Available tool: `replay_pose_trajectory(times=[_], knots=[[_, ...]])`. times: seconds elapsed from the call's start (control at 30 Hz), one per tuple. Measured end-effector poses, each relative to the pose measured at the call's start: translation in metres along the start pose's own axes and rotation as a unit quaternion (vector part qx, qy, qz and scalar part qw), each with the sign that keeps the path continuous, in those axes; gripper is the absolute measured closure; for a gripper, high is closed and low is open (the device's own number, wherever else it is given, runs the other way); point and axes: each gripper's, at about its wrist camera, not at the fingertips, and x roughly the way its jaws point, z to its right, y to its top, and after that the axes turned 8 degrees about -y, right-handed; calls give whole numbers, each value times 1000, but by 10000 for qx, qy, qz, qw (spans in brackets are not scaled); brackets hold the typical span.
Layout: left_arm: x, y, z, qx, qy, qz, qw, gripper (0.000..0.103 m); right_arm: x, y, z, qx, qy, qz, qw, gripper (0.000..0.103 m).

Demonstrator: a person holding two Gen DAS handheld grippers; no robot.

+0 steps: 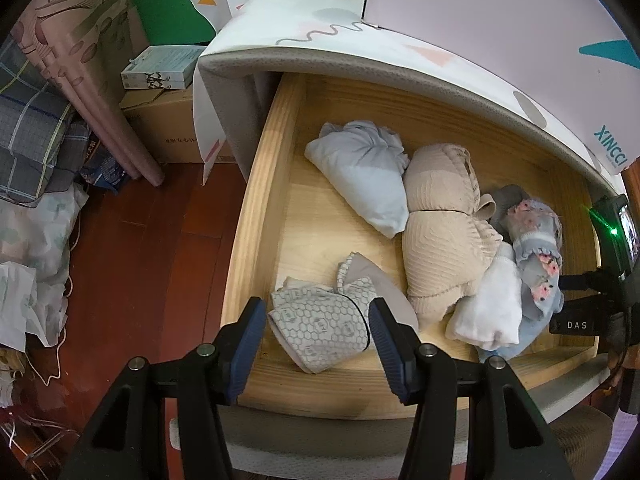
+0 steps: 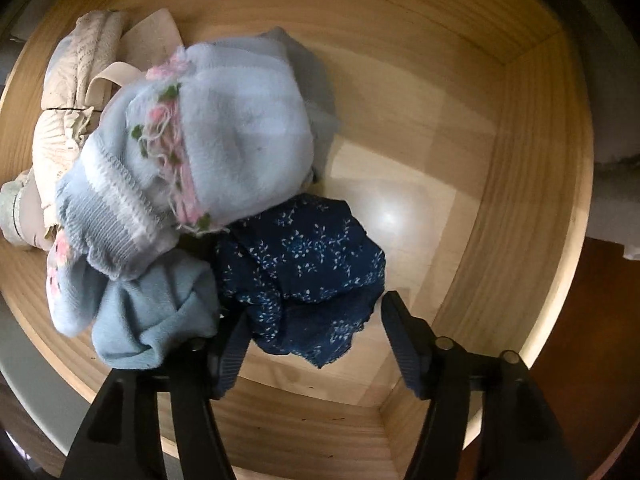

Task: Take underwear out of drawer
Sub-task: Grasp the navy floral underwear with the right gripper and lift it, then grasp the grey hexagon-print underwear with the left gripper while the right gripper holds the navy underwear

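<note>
The wooden drawer (image 1: pixel 256 208) stands pulled out with clothes inside. My left gripper (image 1: pixel 316 312) hovers open over its front left corner. Grey honeycomb-patterned underwear (image 1: pixel 320 328) lies on the floor below, seen between the fingers. Behind it lie a pale blue folded cloth (image 1: pixel 360 172), a beige bra (image 1: pixel 440 232) and a white cloth (image 1: pixel 496 300). My right gripper (image 2: pixel 316 312) is open low inside the drawer (image 2: pixel 520 200), straddling dark blue flowered underwear (image 2: pixel 304 264). Its right pad stands clear of the cloth. Its left finger (image 2: pixel 236 344) sits against a light blue cloth (image 2: pixel 152 320). A blue knitted piece with pink flowers (image 2: pixel 240 128) lies just behind.
A patterned cover (image 1: pixel 360 40) overhangs the drawer's back. The black housing of the right hand's tool (image 1: pixel 612 248) shows at the drawer's right end. Left of the drawer is red wooden floor (image 1: pixel 140 260) with a cardboard box (image 1: pixel 168 128), rolled mats (image 1: pixel 100 80) and piled bedding (image 1: pixel 32 140).
</note>
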Motion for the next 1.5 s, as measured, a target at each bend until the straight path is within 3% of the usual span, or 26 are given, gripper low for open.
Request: replay_pose_trajectory(times=[0.27,0.37,0.47,0.6,1.07,1.27,1.33,1.5], knots=[[-1,-1,2,-30,-27,-10,10000,48,-28,36,-2,-80,123,118,9998,32],[0,-2,3,-13,-11,-12,10000,48,-27,36,3,84,472,121,9988,46],[1,-2,1,-74,-53,-40,10000,48,-34,36,8,195,514,95,9984,60],[0,-2,1,-80,-62,-40,9999,48,-39,27,5,457,535,-61,9975,67],[11,4,-13,-218,-411,-330,9984,48,-43,-23,8,738,42,-462,9962,71],[25,13,-2,147,-408,-676,9968,48,-47,-24,14,879,385,-481,9942,71],[30,19,5,393,-429,-830,9948,42,-47,-15,14,880,437,-508,9939,71],[38,29,27,1398,-547,-1333,9796,35,-36,-21,10,875,480,-504,9937,70]])
